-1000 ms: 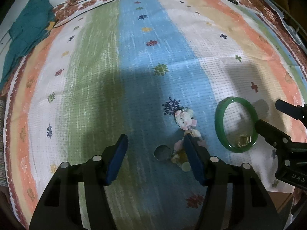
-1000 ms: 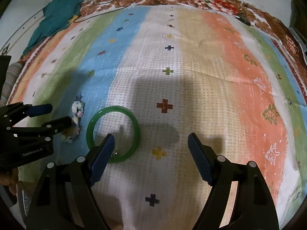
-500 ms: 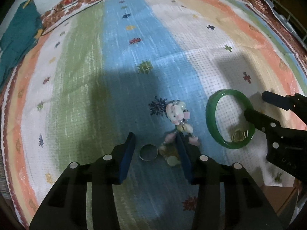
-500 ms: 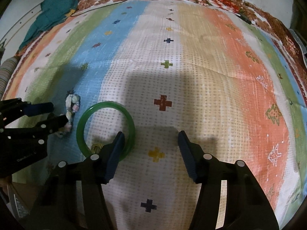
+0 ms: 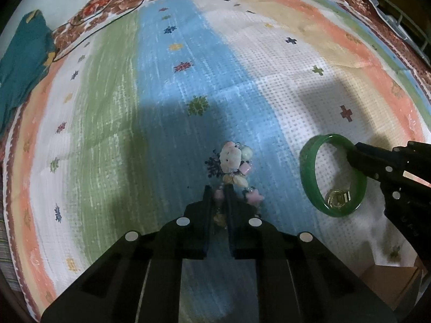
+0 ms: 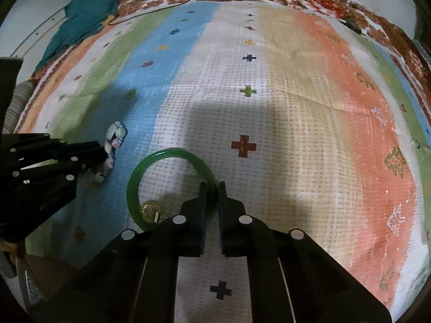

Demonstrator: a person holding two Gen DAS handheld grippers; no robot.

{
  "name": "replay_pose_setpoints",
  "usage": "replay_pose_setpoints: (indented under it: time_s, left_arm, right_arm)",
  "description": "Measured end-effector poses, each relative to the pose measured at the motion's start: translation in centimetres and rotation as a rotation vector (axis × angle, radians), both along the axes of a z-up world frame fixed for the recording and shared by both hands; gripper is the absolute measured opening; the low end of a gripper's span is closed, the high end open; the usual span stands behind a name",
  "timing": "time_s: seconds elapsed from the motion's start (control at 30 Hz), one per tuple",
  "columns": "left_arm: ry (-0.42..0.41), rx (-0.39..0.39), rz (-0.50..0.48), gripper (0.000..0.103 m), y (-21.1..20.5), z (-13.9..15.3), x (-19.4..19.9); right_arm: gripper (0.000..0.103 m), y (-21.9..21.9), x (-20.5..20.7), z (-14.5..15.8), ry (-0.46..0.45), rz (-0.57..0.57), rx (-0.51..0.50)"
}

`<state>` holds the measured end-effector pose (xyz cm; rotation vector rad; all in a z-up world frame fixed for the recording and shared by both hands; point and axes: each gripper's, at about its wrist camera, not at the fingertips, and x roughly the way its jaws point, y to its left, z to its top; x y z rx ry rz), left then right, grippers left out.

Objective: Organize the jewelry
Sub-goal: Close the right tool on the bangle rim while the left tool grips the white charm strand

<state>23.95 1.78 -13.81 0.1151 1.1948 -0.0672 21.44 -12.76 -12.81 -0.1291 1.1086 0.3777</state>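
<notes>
With both sets of jaws just closed, the left gripper [image 5: 218, 196] pinching the beaded bracelet [image 5: 233, 162] and the right gripper [image 6: 211, 192] clamping the green bangle [image 6: 164, 154] on the striped bedspread [image 6: 296, 107], lifting could spill loose beads or drag the gold ring [image 6: 149, 210] inside the bangle.

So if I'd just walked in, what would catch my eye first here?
Probably the bright green bangle lying on the striped, cross-patterned bedspread, with the right gripper shut on its rim and a small gold ring lying inside its circle. Just to its left, the left gripper pinches a pastel beaded bracelet on the blue stripe.
</notes>
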Motion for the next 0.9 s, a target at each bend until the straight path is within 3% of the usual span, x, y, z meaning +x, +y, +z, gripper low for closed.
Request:
replay_pose_setpoints:
  time_s: [0.2,0.53,0.9]
  left_arm:
    - [-0.002,0.022,0.020,0.009,0.0,0.5,-0.4]
    - [-0.064,0.020,0.041,0.010,0.3,3.6,-2.2]
    - [-0.175,-0.041,0.044,0.010,-0.2,8.0,-3.9]
  right_arm:
    - [0.008,-0.3,-0.3,0.4,-0.011,-0.012,0.012]
    - [0.008,-1.1,-1.5,2.7,-0.071,-0.041,0.012]
    - [0.008,-2.3,-3.4,5.9,-0.134,-0.065,0.046]
